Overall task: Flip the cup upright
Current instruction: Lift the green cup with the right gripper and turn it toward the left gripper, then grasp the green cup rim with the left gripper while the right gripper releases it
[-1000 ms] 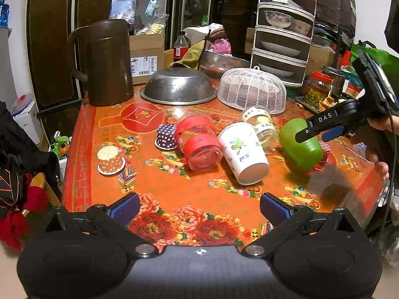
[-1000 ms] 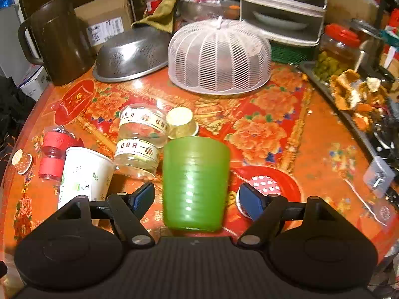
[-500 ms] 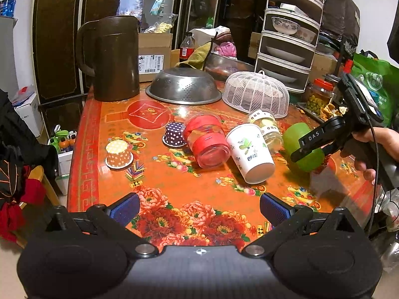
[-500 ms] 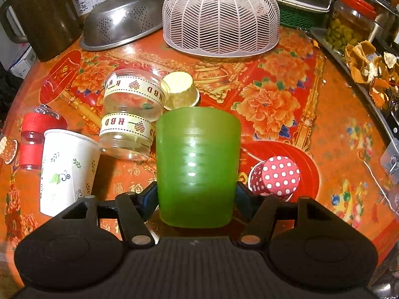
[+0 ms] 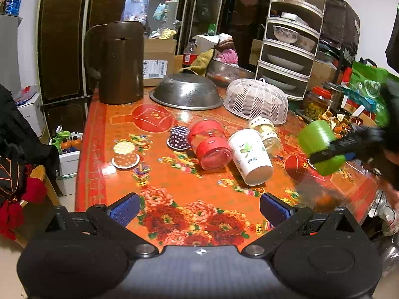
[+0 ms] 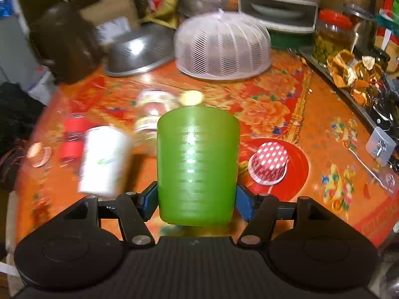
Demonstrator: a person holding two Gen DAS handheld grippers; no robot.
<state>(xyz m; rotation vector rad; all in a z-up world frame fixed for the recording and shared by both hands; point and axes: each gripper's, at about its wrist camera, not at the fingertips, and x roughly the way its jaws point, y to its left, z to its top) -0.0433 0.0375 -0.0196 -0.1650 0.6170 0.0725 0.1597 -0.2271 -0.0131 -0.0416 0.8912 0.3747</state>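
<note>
A green plastic cup (image 6: 197, 167) sits between my right gripper's (image 6: 197, 199) blue pads, which press on both its sides. In the left wrist view the same green cup (image 5: 319, 144) is lifted off the table and tilted, with the right gripper (image 5: 329, 155) across it. A white paper cup (image 5: 250, 155) lies on its side mid-table; it also shows in the right wrist view (image 6: 104, 160). My left gripper (image 5: 199, 208) is open and empty over the table's near edge.
A red-banded jar (image 5: 210, 144) and a clear jar (image 5: 265, 130) lie beside the white cup. Small cupcake cups (image 5: 124, 153), (image 5: 178, 137), (image 6: 269, 163) stand around. A brown jug (image 5: 122, 62), metal colander (image 5: 187, 91) and white mesh cover (image 5: 256, 99) stand at the back.
My right gripper closed on the green cup and lifted it off the table, tilting it. The left gripper drew back slightly and stayed open.
</note>
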